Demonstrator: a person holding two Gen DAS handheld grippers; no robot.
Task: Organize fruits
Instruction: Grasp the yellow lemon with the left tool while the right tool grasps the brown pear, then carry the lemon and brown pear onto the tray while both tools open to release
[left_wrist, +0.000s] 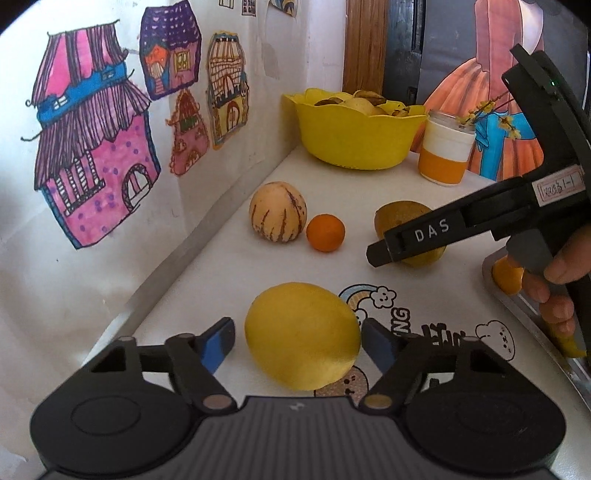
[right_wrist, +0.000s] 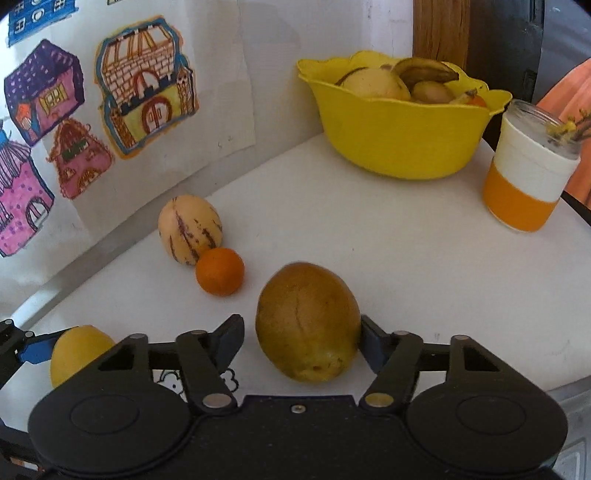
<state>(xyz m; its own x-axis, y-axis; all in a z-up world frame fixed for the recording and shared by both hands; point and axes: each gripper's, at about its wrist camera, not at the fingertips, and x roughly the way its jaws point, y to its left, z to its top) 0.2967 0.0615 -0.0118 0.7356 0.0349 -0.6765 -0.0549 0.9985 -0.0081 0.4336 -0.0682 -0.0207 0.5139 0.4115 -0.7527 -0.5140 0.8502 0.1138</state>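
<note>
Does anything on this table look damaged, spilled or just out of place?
Nothing is spilled or broken. The brownish mango between the right gripper's open fingers looks blotchy and darker than the clean yellow mango at the left gripper. The yellow bowl also holds browned peel-like pieces among its fruit.

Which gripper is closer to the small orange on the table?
Right. The right gripper straddles the brown fruit just beside the orange; the left gripper sits farther back, around the yellow fruit.
</note>
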